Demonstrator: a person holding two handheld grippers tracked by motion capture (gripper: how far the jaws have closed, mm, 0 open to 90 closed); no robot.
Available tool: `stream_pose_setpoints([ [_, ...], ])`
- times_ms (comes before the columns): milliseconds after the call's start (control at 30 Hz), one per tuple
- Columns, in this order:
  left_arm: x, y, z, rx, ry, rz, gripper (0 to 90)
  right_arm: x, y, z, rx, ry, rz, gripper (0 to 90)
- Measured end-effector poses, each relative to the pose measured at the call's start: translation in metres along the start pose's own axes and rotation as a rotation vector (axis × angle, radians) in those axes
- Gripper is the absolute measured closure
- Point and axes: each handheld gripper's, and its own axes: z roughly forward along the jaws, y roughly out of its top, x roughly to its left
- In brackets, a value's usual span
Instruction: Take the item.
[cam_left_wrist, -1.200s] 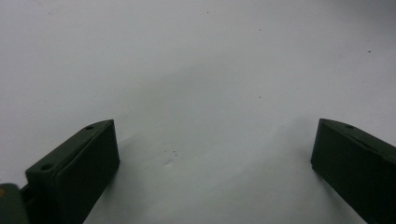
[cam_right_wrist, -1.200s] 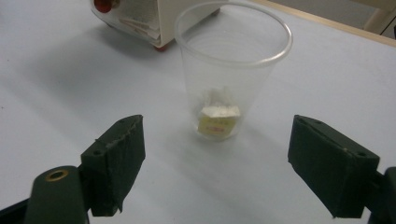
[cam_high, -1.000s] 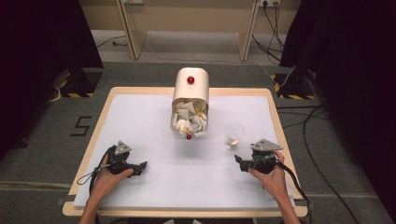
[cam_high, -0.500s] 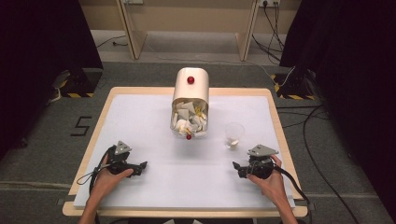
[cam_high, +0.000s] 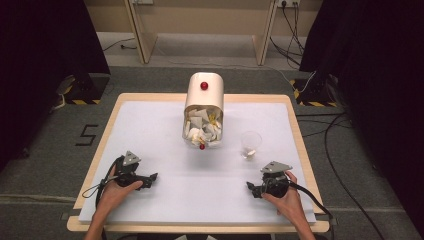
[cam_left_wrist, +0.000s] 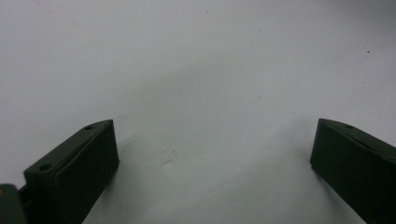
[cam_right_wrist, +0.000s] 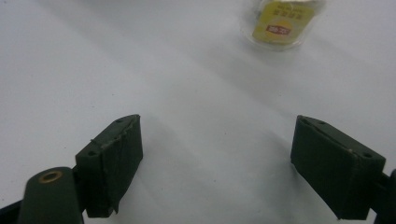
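A cream box (cam_high: 204, 95) with a red knob lies at the table's middle back. Its open front spills white and yellow tea bags (cam_high: 202, 131). To its right stands a clear plastic cup (cam_high: 250, 144) holding a yellow-labelled tea bag (cam_right_wrist: 282, 21). My left gripper (cam_high: 150, 177) rests near the front left, jaws pointing right. In the left gripper view it (cam_left_wrist: 215, 154) is open over bare table. My right gripper (cam_high: 250, 187) sits at the front right, jaws pointing left, below the cup. In the right gripper view it (cam_right_wrist: 217, 154) is open with nothing between its jaws.
The white table top (cam_high: 150, 130) has a wooden rim and grey floor around it. Cables (cam_high: 340, 150) run along the floor to the right. Wooden furniture legs (cam_high: 142, 35) stand behind the table.
My right gripper has drawn back a little toward the table's front edge. The left gripper has barely moved.
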Motion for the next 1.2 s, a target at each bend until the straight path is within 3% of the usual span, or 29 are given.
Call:
stream_pose_setpoints([
  [133,0.000,0.000,0.000,0.000,-0.001,-0.001,0.0,-0.001,-0.005,0.000,-0.037,0.007,0.007,17.0],
  [767,0.000,0.000,0.000,0.001,0.001,0.002,0.0,0.009,-0.021,-0.016,-0.036,0.008,-0.001,16.9],
  [1200,0.000,0.000,0.000,0.001,0.001,0.002,0.0,0.011,-0.024,-0.018,-0.037,0.006,-0.001,17.0],
])
